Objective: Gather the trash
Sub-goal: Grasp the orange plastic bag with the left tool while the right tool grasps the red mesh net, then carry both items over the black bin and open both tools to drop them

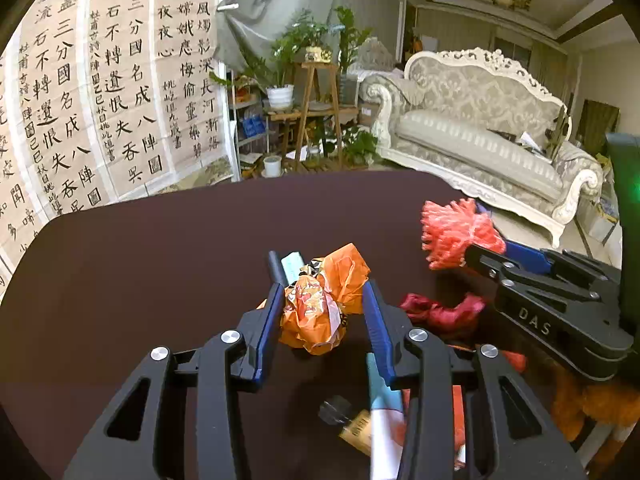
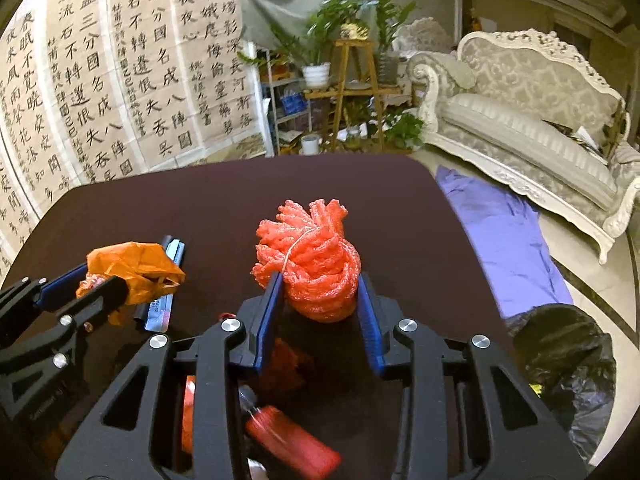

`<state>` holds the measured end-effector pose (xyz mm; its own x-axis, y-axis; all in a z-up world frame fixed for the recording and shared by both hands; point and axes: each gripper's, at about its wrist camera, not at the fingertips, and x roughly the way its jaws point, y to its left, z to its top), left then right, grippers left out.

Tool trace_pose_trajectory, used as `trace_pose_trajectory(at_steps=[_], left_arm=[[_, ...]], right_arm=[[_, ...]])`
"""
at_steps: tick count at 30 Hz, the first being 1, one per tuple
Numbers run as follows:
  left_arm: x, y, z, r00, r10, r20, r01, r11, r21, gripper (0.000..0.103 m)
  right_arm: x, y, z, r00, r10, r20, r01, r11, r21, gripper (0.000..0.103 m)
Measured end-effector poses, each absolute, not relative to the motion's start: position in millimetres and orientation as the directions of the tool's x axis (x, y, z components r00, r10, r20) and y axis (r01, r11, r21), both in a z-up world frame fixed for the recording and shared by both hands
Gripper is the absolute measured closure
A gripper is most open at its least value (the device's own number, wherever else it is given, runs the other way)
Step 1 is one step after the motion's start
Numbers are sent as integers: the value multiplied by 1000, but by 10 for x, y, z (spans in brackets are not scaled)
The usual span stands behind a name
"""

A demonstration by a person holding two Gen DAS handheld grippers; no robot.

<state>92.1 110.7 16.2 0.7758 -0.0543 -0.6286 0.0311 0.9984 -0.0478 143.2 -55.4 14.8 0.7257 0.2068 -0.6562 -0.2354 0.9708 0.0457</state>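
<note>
Trash in both tilted claws (image 1: 320,308) (image 2: 320,300)

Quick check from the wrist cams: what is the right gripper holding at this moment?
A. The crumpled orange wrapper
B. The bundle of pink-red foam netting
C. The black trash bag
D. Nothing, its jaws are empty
B: in the right wrist view the right gripper has both blue pads against the bundle of pink-red foam netting, while the crumpled orange wrapper sits in the left gripper.
</note>
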Motion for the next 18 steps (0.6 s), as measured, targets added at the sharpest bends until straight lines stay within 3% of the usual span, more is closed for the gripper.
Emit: trace_pose_trajectory(at_steps=[18], left_arm=[[517, 133, 430, 813, -205, -545, 187, 978, -89, 63]], right_arm=[[474, -1927, 294, 810, -90, -579, 92, 995, -27, 68]])
